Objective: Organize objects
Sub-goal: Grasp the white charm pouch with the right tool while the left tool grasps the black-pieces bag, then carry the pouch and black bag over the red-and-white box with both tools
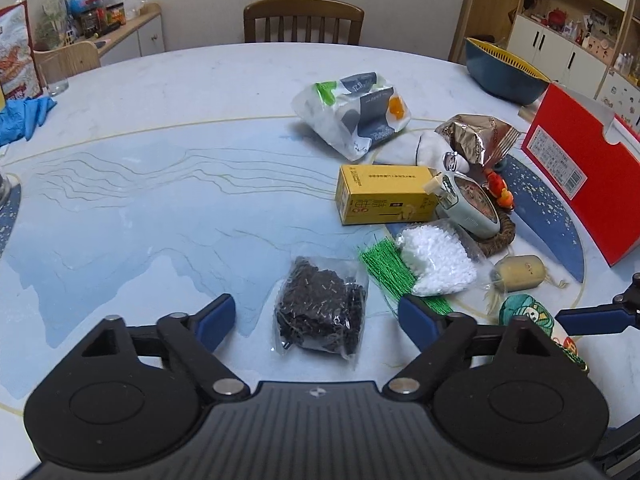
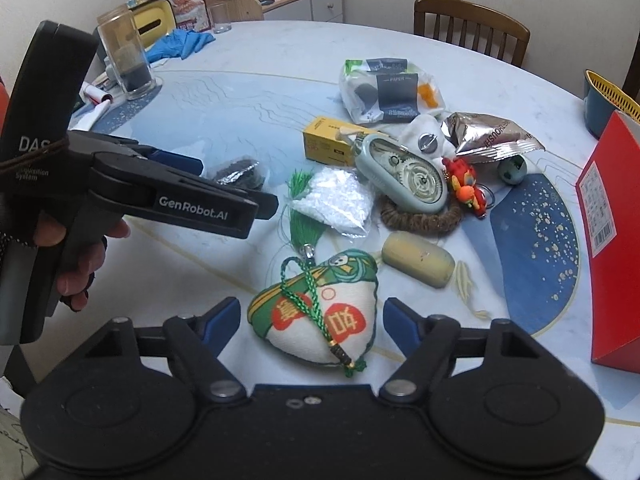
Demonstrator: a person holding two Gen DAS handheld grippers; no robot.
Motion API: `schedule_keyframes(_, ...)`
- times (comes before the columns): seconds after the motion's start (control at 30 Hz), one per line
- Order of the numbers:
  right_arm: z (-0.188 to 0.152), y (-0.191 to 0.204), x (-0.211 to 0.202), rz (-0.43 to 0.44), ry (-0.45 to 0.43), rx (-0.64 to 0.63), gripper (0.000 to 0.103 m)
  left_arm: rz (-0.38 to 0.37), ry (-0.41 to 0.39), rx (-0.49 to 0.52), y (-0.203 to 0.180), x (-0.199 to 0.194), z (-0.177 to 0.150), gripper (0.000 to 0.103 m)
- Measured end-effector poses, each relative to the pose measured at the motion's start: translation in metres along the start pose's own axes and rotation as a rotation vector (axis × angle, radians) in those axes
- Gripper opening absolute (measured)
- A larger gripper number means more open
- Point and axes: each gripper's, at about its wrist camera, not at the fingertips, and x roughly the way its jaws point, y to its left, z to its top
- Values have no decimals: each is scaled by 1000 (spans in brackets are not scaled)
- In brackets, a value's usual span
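Sitting under everything is the big round table (image 1: 160,208), pale blue with thin wavy lines. A red box (image 1: 580,172) stands at its right side, and a blue bowl with a yellow rim (image 1: 504,76) sits behind that. Near the middle lie a soft pack of tissues (image 1: 352,116) and a yellow box (image 1: 384,200).

The left gripper (image 1: 316,320) tips down at the table. Its jaws stand apart, one on each side of a small bag of dark bits (image 1: 320,312). The blue pads do not press the bag, so it just lies flat on the table between them. In the right wrist view a hand (image 2: 76,256) wraps around the handle of this tool.

The right gripper (image 2: 312,320) tips down too, with its jaws apart. A little stuffed pouch (image 2: 320,316) with a green cord lies between them, and they do not squeeze it. A bag of white beads (image 2: 336,204) rests just beside a green tassel (image 2: 308,220), a bit farther away
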Motion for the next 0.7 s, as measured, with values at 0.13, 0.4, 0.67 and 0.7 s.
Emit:
schedule_keyframes(0.13,2,2,5,-23,9,-4,77,-30,-7,6,0,1,1,73)
schedule_keyframes(0.4,7,5,6,-29,13,-9,63,-59,1,23,5,0,5,44)
schedule_keyframes(0.67,13,8,-3,-22,17,-33,51,-74,14,28,13,-8,11,37)
schedule_keyframes(0.7,14,8,-7,-12,9,-31,51,-73,13,29,14,-12,14,37)
